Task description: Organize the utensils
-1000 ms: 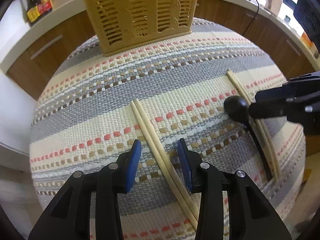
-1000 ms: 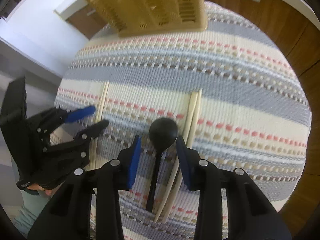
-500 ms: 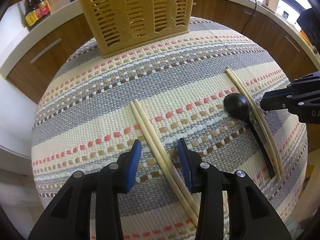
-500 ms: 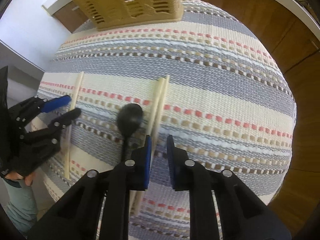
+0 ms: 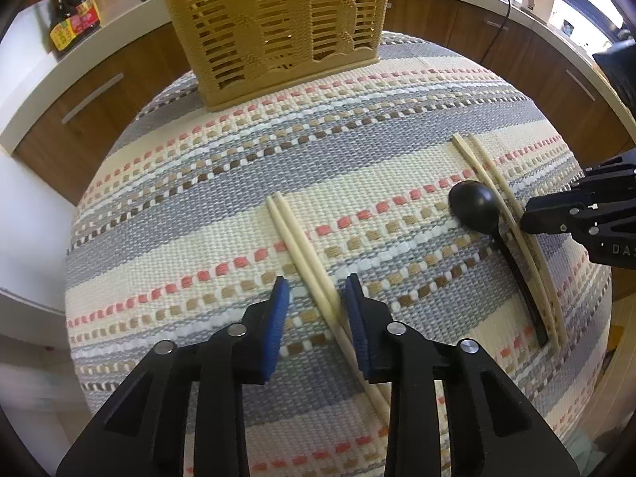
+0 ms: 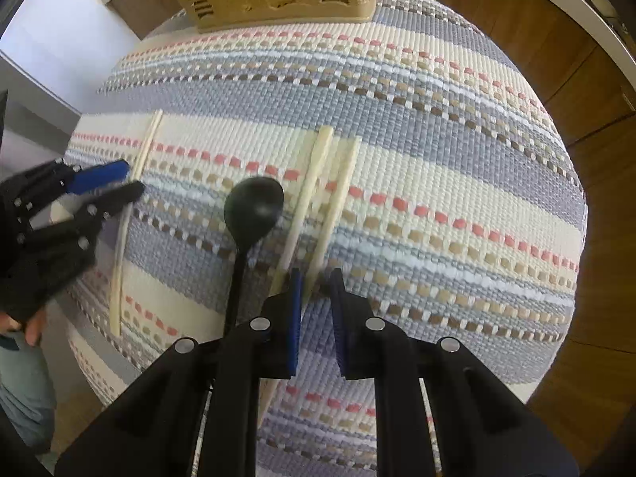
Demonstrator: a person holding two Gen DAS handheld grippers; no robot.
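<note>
A tan slatted utensil basket (image 5: 274,28) stands at the far side of a striped woven mat (image 5: 222,167). One pair of pale chopsticks (image 5: 306,266) lies between the blue pads of my left gripper (image 5: 316,298), which is open around them. A black spoon (image 6: 250,218) and a second pair of chopsticks (image 6: 318,206) lie near my right gripper (image 6: 316,290), which is narrowly open with one chopstick of that pair between its jaws. The right gripper shows in the left wrist view (image 5: 556,214) at the mat's right edge.
Wooden cabinets and a white counter (image 5: 497,4) ring the table. A dark sauce bottle (image 5: 71,12) stands on the counter at far left, a cable and small appliances at far right. The left gripper (image 6: 99,187) shows at the mat's left edge in the right wrist view.
My right gripper moved right from over the spoon to the right pair of chopsticks, narrowing its jaws. My left gripper has drawn its jaws closer about its chopsticks.
</note>
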